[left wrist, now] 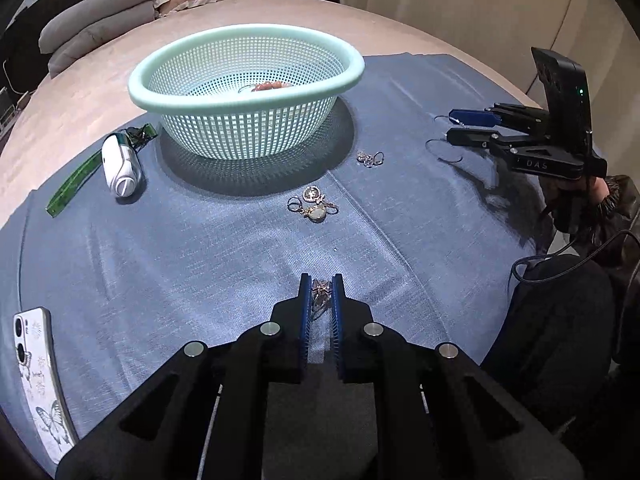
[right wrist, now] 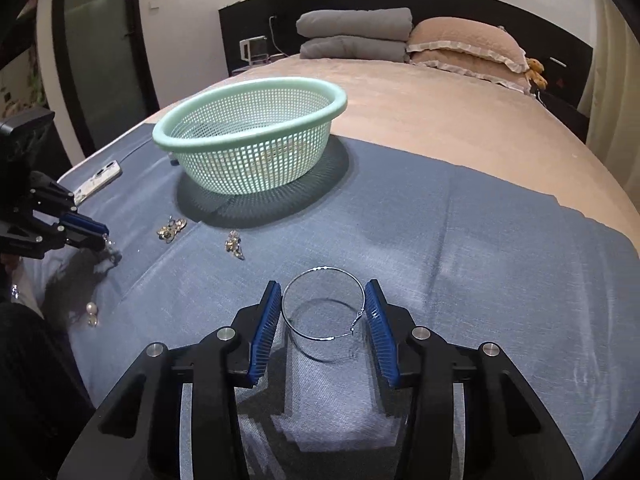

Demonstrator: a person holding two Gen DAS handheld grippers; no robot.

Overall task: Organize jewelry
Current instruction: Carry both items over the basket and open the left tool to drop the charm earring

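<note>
A mint green mesh basket (left wrist: pixel 246 65) stands on the blue cloth (left wrist: pixel 200 240) and holds a reddish bead piece (left wrist: pixel 269 87). My left gripper (left wrist: pixel 321 286) is shut on a gold earring (left wrist: pixel 320 295), low over the cloth. My right gripper (right wrist: pixel 323 292) holds a thin silver hoop earring (right wrist: pixel 322 304) between its pads, lifted above the cloth; the jaws stand wide apart, at the hoop's width. Loose gold earrings (left wrist: pixel 314 202) lie in front of the basket, and a smaller pair (left wrist: pixel 370 157) to their right. The basket (right wrist: pixel 250 130) also shows in the right wrist view.
A white device (left wrist: pixel 122 168) and a green strip (left wrist: pixel 76 182) lie left of the basket. A phone (left wrist: pixel 38 380) lies at the cloth's near left edge. Pearl earrings (right wrist: pixel 92 312) lie near the person's knee. Pillows (right wrist: pixel 400 42) sit at the bed's head.
</note>
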